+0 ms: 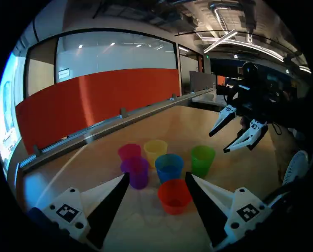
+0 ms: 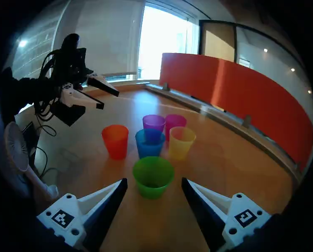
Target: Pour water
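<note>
Two tongs: left tongs and right tongs, both apart, empty.
Left reach: red cup sits between the fingers, untouched.
Right reach: green cup just ahead, between the tips, untouched.
Water: can't tell which cup holds any.
Grip: I'd close squarely on mid-wall, gently, and lift straight up.
Neighbours: blue cup and three more crowd close; tilt only once clear.
Room: open worktop on the near sides; rail and orange screen behind.

6 upright cups, clustered on tbl
</note>
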`<state>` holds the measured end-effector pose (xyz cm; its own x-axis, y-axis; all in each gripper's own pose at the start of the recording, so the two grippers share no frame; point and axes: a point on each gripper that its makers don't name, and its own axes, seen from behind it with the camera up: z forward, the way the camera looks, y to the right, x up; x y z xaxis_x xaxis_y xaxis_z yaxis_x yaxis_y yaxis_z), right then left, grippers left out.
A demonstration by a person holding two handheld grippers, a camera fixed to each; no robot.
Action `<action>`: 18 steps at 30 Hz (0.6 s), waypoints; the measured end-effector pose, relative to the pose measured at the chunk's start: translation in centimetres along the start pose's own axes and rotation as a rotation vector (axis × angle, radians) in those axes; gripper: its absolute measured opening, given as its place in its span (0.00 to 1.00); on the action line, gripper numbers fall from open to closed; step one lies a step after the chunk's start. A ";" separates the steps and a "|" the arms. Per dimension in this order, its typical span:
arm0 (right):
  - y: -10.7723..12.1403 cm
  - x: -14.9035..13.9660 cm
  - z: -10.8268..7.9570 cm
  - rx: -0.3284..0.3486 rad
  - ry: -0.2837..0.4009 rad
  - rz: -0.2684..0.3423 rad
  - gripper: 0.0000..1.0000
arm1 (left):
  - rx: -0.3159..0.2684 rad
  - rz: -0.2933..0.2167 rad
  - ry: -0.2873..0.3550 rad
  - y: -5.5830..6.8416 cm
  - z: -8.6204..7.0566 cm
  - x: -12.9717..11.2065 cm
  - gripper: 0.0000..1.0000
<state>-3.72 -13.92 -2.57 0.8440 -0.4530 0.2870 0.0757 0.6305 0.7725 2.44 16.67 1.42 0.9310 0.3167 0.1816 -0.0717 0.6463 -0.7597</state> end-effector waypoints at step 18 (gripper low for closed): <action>-0.2 -1.3 2.2 0.020 -0.036 0.000 1.00 | -0.108 0.004 -0.042 1.4 2.8 0.0 0.98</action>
<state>-5.97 -14.84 -1.81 0.8245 -0.4755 0.3068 0.0645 0.6176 0.7838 1.32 19.57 2.12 0.9149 0.3493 0.2026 -0.0342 0.5671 -0.8230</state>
